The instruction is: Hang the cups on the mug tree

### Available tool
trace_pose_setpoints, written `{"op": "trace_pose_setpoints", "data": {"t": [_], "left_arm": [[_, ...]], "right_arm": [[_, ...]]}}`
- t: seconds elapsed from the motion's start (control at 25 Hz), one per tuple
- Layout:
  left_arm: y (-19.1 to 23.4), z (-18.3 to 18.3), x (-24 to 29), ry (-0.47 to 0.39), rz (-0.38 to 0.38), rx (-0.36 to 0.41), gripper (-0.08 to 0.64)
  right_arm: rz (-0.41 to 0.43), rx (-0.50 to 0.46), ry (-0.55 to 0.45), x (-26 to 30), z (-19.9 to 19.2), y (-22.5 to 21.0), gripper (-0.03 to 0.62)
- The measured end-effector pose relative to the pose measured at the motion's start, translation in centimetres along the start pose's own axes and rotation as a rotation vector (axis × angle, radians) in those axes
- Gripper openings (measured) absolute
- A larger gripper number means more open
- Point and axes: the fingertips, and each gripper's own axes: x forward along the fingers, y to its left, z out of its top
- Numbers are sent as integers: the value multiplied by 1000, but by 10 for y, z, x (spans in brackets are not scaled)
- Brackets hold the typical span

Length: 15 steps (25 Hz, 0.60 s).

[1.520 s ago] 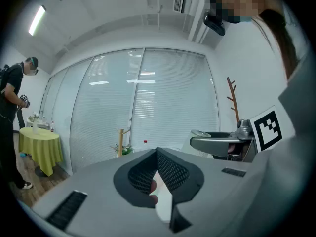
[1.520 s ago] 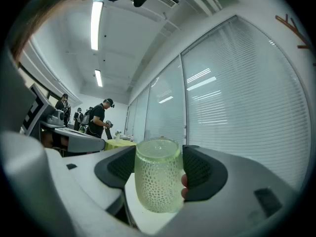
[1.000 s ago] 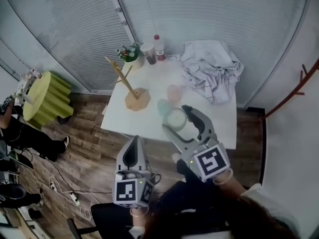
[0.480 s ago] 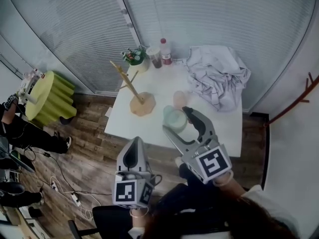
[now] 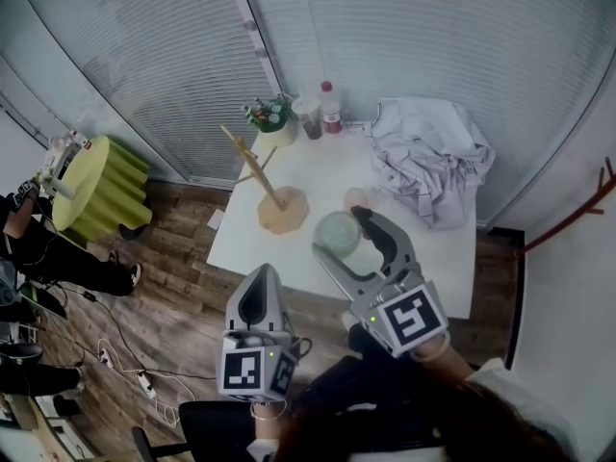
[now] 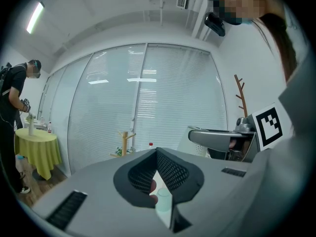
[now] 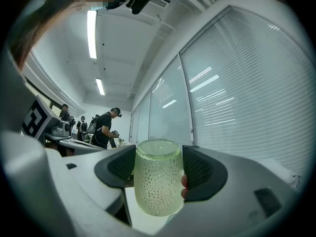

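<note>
Left gripper (image 5: 258, 285): nearest, at 6 o'clock, jaws pressed together, nothing between.
Right gripper (image 5: 348, 241): at 2 o'clock from left one, jaws squeezing bumpy green cup (image 7: 157, 181), over near part of white table (image 5: 433, 258).
Pink cup (image 5: 356, 198): on table, just past green cup, 1 o'clock.
Mug tree (image 5: 269, 189): stands on table, 10 o'clock from green cup.
Crumpled cloth (image 5: 428, 152): far side, 1 o'clock.
</note>
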Motion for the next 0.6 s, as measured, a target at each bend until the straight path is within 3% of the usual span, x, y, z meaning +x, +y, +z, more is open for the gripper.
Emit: {"op": "trace_pose_setpoints", "data": {"t": [0.6], "left_arm": [[24,6,28,20,50,-15,0]], "right_arm": [[64,5,-30,45,10,-8,302]]}}
